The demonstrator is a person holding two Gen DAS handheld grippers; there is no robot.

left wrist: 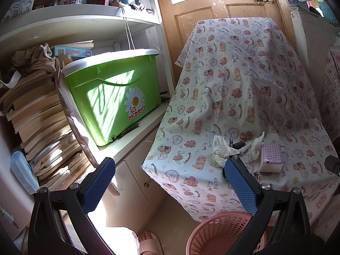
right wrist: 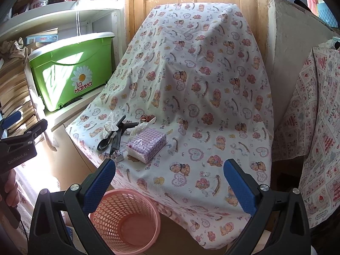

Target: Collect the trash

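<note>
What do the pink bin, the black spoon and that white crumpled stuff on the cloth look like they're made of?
Pink bin: looks like moulded plastic, matte, its wall pierced with a regular grid of holes. Black spoon: probably glossy plastic; the bowl shows a bright highlight, though coated metal can't be excluded. White crumpled stuff: likely tissue paper, soft irregular creases, no shine; the piece nearer the spoon looks slightly translucent, possibly thin plastic film.

You see a matt printed cotton cloth [right wrist: 191, 89] over the table, a perforated pink plastic basket [right wrist: 125, 218], a glossy black plastic spoon [right wrist: 105, 143], crumpled white tissue [left wrist: 222, 148], and a film-wrapped tissue pack [right wrist: 146, 145].
</note>
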